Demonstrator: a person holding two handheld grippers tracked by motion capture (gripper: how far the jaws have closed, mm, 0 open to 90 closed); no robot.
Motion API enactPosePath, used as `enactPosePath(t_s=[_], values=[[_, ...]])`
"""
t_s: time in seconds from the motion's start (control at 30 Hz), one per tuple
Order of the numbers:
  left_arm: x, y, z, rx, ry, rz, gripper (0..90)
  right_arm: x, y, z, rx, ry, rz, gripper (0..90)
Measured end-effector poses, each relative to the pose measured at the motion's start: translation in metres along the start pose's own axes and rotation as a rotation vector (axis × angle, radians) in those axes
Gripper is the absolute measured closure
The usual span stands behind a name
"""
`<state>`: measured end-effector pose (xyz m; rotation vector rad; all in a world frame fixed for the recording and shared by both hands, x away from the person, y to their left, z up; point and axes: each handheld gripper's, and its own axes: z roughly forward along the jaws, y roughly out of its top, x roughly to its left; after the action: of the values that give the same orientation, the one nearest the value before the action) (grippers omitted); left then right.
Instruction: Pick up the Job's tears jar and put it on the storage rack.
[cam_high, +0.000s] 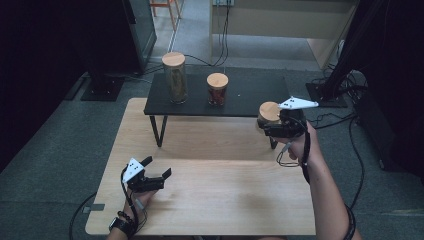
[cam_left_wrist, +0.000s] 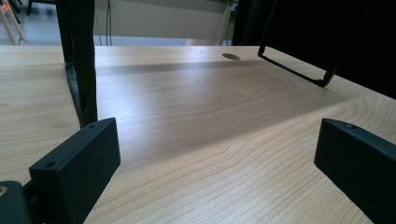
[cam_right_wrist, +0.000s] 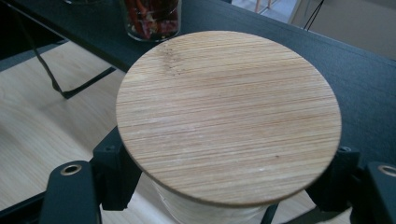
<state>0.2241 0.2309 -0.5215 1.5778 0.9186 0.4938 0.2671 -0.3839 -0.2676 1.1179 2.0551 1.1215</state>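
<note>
Apparently mid-carry, the right gripper is clamped on a round bamboo-lidded glass jar near the black shelf's right end; next, setting it down. The left gripper rests with jaws apart.

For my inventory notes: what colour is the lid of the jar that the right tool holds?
Light tan bamboo lid with fine straight grain, best in the right gripper view.

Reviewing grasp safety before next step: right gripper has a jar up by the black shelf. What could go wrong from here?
1. The right gripper clamps the jar just below its wooden lid; it might slip or tilt.
2. The held jar is by the black shelf edge, so it could clip it.
3. The red-filled jar stands nearby and could get knocked.
</note>
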Motion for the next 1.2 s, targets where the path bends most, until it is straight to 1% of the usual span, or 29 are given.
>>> enactPosePath(t_s=[0.17, 0.33, 0.57, 0.83, 1.0, 1.2], values=[[0.000, 0.000, 0.000, -0.002, 0.000, 0.000, 0.3, -0.005, 0.013, 0.015, 0.010, 0.008, 0.015, 25.3], [0.000, 0.000, 0.000, 0.000, -0.001, 0.001, 0.3, -0.010, 0.024, 0.029, 0.018, 0.003, 0.029, 25.4], [0.000, 0.000, 0.001, 0.001, -0.002, 0.002, 0.3, -0.012, 0.033, 0.042, 0.018, -0.001, 0.042, 25.3], [0.000, 0.000, 0.001, 0.002, -0.003, 0.000, 0.3, -0.017, 0.038, 0.056, 0.011, 0.005, 0.065, 25.3], [0.000, 0.000, 0.001, 0.002, -0.002, 0.001, 0.3, -0.019, 0.043, 0.064, 0.013, 0.007, 0.064, 25.3], [-0.001, 0.001, 0.001, 0.004, 0.000, 0.004, 0.3, -0.020, 0.048, 0.073, 0.011, -0.004, 0.076, 25.4]])
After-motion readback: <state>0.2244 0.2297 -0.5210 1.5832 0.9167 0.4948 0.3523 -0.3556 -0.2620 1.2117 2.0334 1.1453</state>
